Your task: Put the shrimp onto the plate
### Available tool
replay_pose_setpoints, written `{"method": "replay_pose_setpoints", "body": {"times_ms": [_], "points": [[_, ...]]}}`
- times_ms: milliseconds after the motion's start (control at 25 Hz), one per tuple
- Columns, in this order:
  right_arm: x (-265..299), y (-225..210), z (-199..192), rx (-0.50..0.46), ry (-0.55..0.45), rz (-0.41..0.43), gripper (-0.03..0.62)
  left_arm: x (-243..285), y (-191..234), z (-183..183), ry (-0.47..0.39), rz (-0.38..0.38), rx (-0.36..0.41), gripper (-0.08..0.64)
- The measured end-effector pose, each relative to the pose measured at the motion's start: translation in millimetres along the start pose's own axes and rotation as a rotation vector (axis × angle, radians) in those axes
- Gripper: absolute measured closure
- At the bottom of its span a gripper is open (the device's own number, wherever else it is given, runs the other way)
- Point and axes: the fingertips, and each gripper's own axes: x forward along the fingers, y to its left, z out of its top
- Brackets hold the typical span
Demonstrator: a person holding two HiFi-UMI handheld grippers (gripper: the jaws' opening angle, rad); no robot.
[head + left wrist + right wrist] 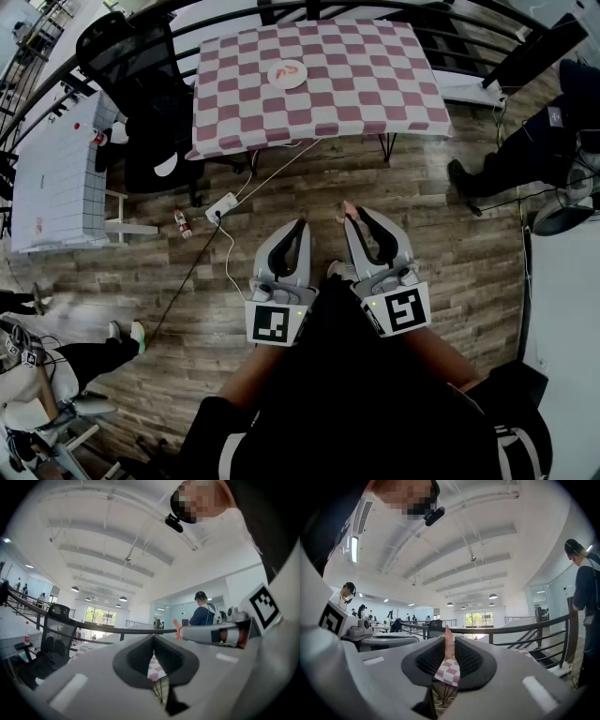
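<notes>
A white plate [287, 74] lies on the pink-and-white checkered table [375, 84] far ahead, with an orange shrimp [290, 70] on it. Both grippers hang close to my body over the wooden floor, well short of the table. My right gripper [352, 215] is shut on a pink shrimp [348, 208]; in the right gripper view that shrimp [448, 643] sticks up between the black pads. My left gripper [301, 224] is shut with nothing in it, its jaws meeting in the left gripper view [153, 641]. There the right gripper's shrimp [176, 626] shows at the right.
A black office chair [141, 89] stands left of the table, beside a white grid-topped table [56, 173]. A power strip [222, 206], its cables and a small bottle [183, 223] lie on the floor. A person [530, 150] stands at the right. A dark railing [56, 84] curves behind.
</notes>
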Motion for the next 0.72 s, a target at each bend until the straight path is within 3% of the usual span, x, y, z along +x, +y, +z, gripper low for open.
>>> {"method": "replay_pose_setpoints", "body": {"times_ms": [400, 720], "points": [[-8.2, -20.5, 3.0, 0.072, -0.027, -0.008, 0.526, 1.2, 8.4, 8.6, -0.072, 0.046, -0.007, 0.552], [-15.3, -33.8, -4.3, 0.091, -0.027, 0.007, 0.526, -3.2, 13.9, 4.9, -0.055, 0.105, 0.032, 0.552]]}}
